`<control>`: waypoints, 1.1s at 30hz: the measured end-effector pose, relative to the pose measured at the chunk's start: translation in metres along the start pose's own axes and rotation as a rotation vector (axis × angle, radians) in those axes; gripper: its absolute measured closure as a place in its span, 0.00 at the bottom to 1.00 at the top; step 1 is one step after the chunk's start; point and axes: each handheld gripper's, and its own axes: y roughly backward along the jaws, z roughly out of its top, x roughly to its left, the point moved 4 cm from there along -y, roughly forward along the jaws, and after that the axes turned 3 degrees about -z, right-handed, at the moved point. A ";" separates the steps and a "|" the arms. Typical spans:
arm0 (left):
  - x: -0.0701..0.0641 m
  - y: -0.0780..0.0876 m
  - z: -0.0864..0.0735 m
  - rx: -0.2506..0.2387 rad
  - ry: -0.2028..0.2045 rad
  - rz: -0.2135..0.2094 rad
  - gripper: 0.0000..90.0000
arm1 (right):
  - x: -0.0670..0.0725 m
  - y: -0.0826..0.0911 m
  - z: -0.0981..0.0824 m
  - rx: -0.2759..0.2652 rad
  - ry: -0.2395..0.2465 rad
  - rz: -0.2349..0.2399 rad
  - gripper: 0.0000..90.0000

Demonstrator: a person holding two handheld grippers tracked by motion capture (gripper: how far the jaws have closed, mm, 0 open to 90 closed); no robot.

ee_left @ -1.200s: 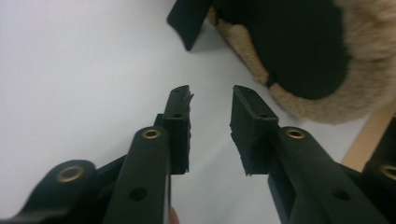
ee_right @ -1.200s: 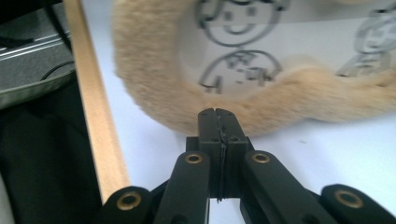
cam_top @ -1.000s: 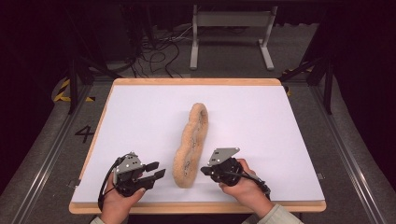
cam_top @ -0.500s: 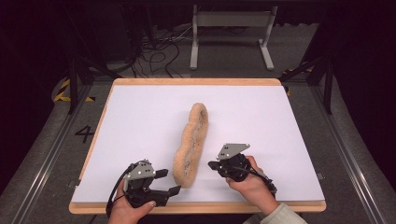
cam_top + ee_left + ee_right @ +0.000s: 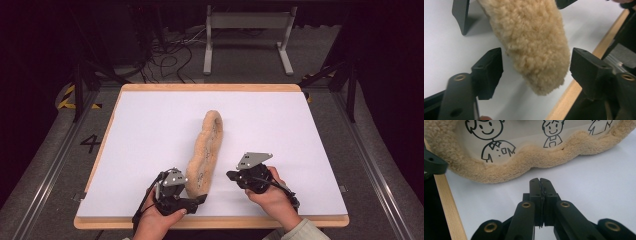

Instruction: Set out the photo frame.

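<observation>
left gripper (image 5: 536, 72): jaws spread around fleece roll (image 5: 205, 150) end | right gripper (image 5: 540, 182): jaws pressed together, beside roll

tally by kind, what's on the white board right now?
Fleece item (tan, long, with cartoon print): 1 — the fleece piece
Handheld grippers: 2 — left gripper, jaws open around the fleece's near end; right gripper, jaws shut, empty
Total: 3
</observation>
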 end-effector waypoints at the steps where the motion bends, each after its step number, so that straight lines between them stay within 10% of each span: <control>1: 0.001 0.000 0.000 0.000 -0.008 0.004 0.35 | 0.000 0.000 0.000 0.000 0.000 0.000 0.99; 27: 0.046 0.038 -0.016 -0.027 0.082 0.099 0.49 | -0.012 0.007 -0.002 -0.018 -0.036 -0.024 0.96; 33: 0.063 0.050 -0.019 -0.048 0.121 0.144 0.57 | -0.036 0.010 0.008 -0.057 -0.056 -0.112 0.83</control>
